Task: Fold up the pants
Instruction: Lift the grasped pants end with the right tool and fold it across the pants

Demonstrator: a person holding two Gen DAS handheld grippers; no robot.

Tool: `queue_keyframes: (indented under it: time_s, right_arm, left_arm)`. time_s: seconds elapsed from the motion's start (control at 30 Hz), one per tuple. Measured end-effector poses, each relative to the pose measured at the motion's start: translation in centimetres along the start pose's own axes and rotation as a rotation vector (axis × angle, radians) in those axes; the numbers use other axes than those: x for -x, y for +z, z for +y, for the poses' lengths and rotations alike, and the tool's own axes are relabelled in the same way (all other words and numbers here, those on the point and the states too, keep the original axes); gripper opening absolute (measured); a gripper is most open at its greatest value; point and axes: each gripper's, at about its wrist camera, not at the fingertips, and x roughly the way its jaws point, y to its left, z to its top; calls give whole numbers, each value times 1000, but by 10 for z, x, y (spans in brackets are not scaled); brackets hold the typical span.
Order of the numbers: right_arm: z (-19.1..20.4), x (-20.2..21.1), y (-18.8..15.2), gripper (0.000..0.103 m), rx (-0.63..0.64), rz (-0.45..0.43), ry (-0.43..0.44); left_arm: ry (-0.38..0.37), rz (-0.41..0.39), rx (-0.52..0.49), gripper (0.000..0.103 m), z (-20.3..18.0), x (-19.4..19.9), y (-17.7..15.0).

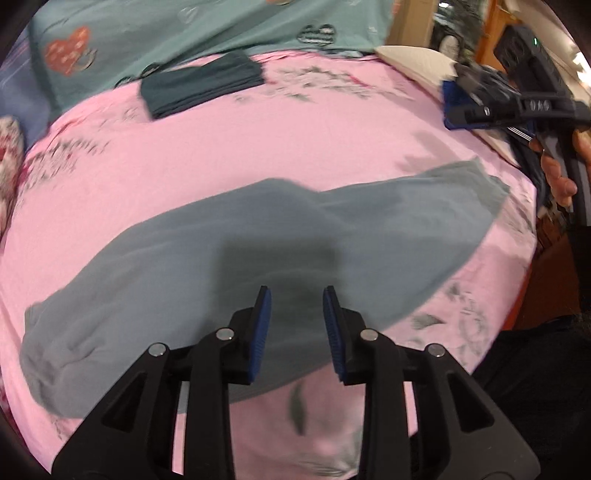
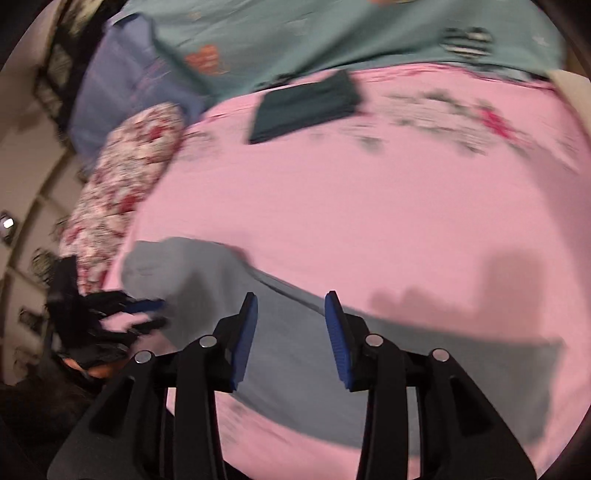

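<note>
Grey pants (image 1: pixel 229 258) lie spread and rumpled across the pink bedsheet (image 1: pixel 221 147). They also show in the right wrist view (image 2: pixel 295 350). My left gripper (image 1: pixel 297 295) hovers open and empty above the pants' middle. My right gripper (image 2: pixel 290 301) is open and empty above the pants' right part. In the left wrist view the right gripper (image 1: pixel 454 107) shows at the far right edge of the bed. In the right wrist view the left gripper (image 2: pixel 147 314) shows blurred at the pants' left end.
A folded dark teal garment (image 1: pixel 203 86) lies at the far side of the bed, also in the right wrist view (image 2: pixel 306 105). A teal blanket (image 1: pixel 207 26) with hearts lies behind it. A floral pillow (image 2: pixel 125 184) sits at left. A white cushion (image 1: pixel 417 59) lies at far right.
</note>
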Motion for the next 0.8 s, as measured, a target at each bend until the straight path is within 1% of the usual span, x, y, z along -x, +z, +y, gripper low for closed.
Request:
queue_keyframes:
  time_s: [0.03, 0.1, 0.17, 0.23, 0.3, 0.37, 0.47, 0.57, 0.63, 0.73, 0.8]
  right_arm:
    - [10, -18, 14, 39, 4, 24, 34]
    - [27, -67, 42, 39, 5, 72, 68]
    - [36, -109, 59, 39, -14, 125, 107]
    - [37, -143, 65, 39, -48, 189, 113]
    - [40, -167, 60, 39, -88, 273, 148]
    - [46, -176, 51, 39, -97, 339, 208]
    - [52, -174, 36, 39, -142, 419, 307]
    - [54, -168, 31, 40, -158, 470, 359]
    - [55, -170, 31, 40, -148, 491, 347]
    - [50, -183, 33, 40, -176, 512, 311]
    - [48, -194, 33, 40, -205, 534, 328]
  left_arm:
    - [3, 6, 16, 29, 7, -3, -1]
    - [20, 12, 38, 29, 17, -12, -1]
    - [21, 15, 55, 29, 23, -20, 3]
    - [18, 30, 61, 29, 28, -26, 4]
    - [17, 56, 55, 29, 29, -33, 4]
    - [11, 66, 46, 30, 31, -35, 1]
    - [-9, 66, 54, 30, 35, -32, -3]
    - [-16, 66, 59, 30, 36, -31, -4]
    - [-17, 63, 60, 30, 36, -31, -4]
    - [-21, 61, 69, 30, 37, -31, -4]
    - [-19, 59, 70, 30, 36, -30, -5]
